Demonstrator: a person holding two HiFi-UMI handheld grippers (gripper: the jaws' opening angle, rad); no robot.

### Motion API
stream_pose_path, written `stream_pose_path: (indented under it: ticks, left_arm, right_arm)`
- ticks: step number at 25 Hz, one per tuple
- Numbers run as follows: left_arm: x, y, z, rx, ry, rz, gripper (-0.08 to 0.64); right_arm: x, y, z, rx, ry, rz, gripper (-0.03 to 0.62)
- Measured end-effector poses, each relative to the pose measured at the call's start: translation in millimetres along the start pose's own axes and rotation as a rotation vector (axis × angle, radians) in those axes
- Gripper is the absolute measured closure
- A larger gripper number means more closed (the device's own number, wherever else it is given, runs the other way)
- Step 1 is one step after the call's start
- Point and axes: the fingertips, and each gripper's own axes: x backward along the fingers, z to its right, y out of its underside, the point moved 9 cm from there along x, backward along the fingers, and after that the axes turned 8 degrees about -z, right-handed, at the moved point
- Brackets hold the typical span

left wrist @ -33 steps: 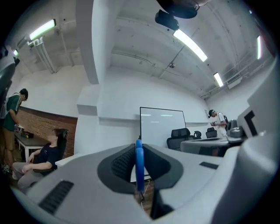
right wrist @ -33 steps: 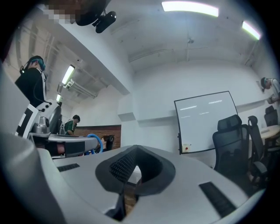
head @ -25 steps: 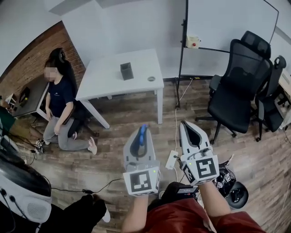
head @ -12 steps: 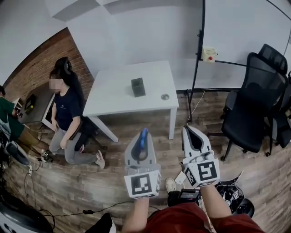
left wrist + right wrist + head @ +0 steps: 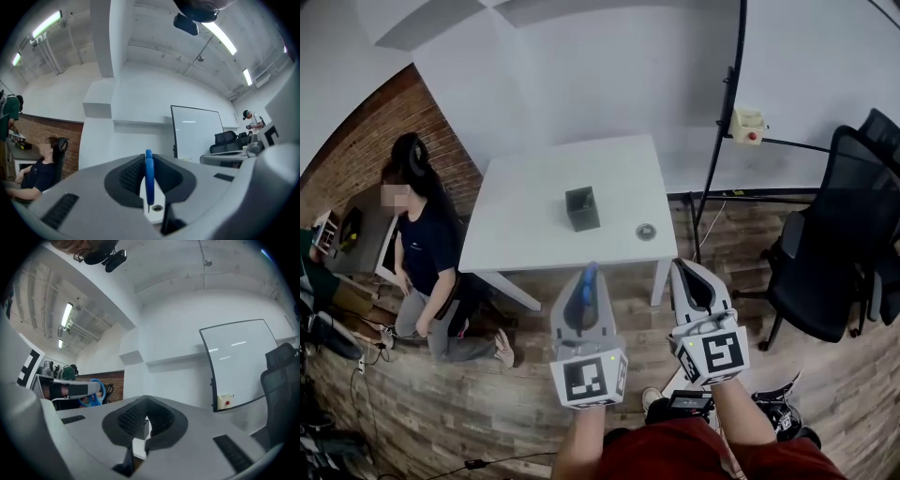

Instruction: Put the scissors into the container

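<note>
A pair of blue-handled scissors (image 5: 588,281) is clamped edge-on in my left gripper (image 5: 586,273), handle end poking out past the tips. In the left gripper view the blue handle (image 5: 148,174) fills the slit between the closed jaws. The container (image 5: 582,208), a small dark open box, stands upright near the middle of the white table (image 5: 525,225), ahead of and apart from both grippers. My right gripper (image 5: 688,271) is shut with nothing in it, level with the left one. In the right gripper view the box (image 5: 143,429) peeks out beyond the jaws and the scissors (image 5: 96,394) show at left.
A small round object (image 5: 646,231) lies on the table's near right part. A seated person (image 5: 422,248) is left of the table by a brick wall. A whiteboard stand (image 5: 722,141) and black office chair (image 5: 839,253) are at right. Cables lie on the wooden floor.
The table and box have come closer and lower in the head view as I moved toward them. Both grippers keep their pose, the left still holding the scissors.
</note>
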Motion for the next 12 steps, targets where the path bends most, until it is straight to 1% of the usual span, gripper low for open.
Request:
stream_pose_path:
  ticks: [6, 10, 12]
  left_arm:
    - [-47.6, 0.0, -21.6, -0.006, -0.002, -0.002, 0.508]
    - [-76.5, 6.0, -51.3, -0.002, -0.002, 0.001, 0.508]
    - [-96.5, 9.0, -64.2, -0.001, 0.017, 0.013, 0.508]
  right_arm:
    - [-52.3, 1.2, 11.6, -0.014, 0.0, -0.002, 0.584]
    - [-91.4, 2.9, 0.9, 0.011, -0.009, -0.014, 0.584]
    - [-111.7, 4.1, -1.3, 0.032, 0.002, -0.017, 0.584]
